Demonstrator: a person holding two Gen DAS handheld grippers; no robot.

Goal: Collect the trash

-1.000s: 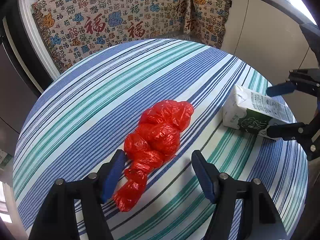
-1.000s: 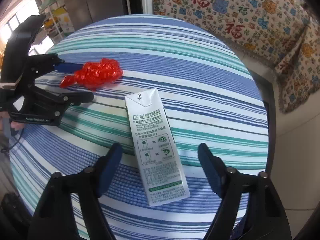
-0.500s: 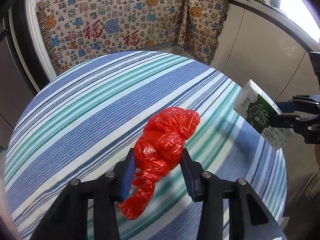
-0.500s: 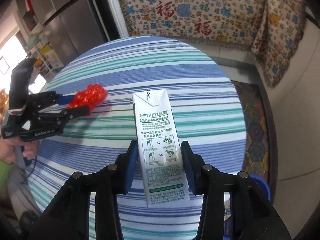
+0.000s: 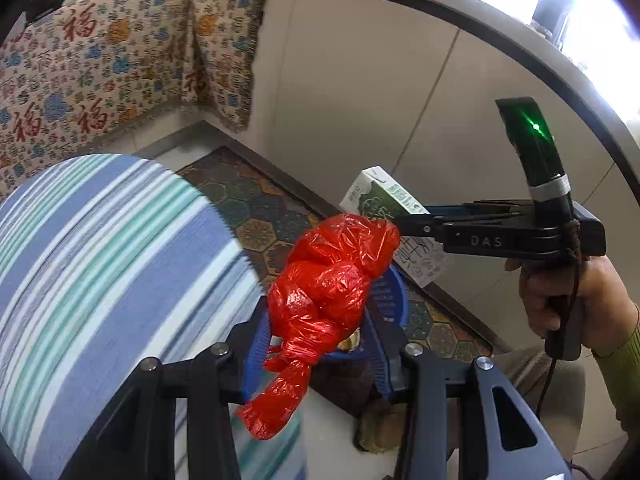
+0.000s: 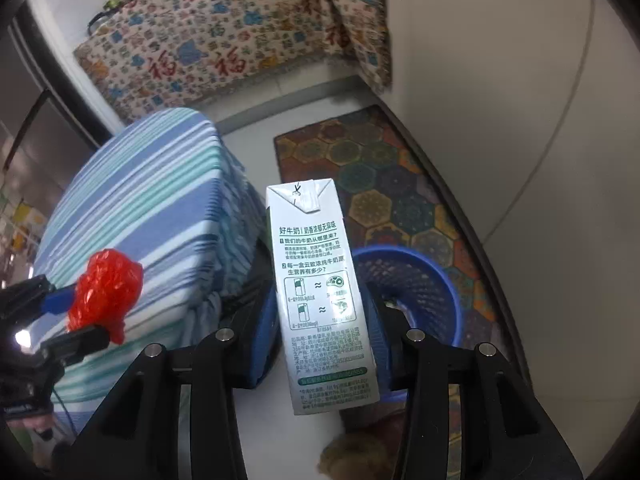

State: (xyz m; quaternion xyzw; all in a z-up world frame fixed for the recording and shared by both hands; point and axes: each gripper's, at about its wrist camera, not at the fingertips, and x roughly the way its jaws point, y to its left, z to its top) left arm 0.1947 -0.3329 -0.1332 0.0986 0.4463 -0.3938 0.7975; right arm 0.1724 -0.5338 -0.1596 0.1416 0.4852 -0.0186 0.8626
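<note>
The step in hand is judged to be the carrying of the two pieces of trash from the table [image 6: 132,200] to the blue basket [image 6: 436,280] that stands on the floor, on the patterned mat [image 6: 384,160] just beside the table's edge. The red plastic bag [image 5: 328,292] is grasped by the left hand-held gripper [image 5: 316,356], whose blue pads are clenched on the lower knotted part of the bag, so that the tail of the bag hangs down between the fingers. The milk carton [image 6: 320,292] is grasped by the right hand-held gripper [image 6: 320,344], clenched on its two long sides, and the carton is held nearly upright with its folded top away from the camera. Both things are seen lifted off the table and past its edge; in the left wrist view the bag is in front of the basket rim, and in the right wrist view the carton is held just in front of the basket opening. Nothing has been dropped yet. For the next move, each hand-held gripper should be brought above the open basket, and only then the jaws should be released, one after another, so that the light bag is not caught on the rim or on the carton.
</note>
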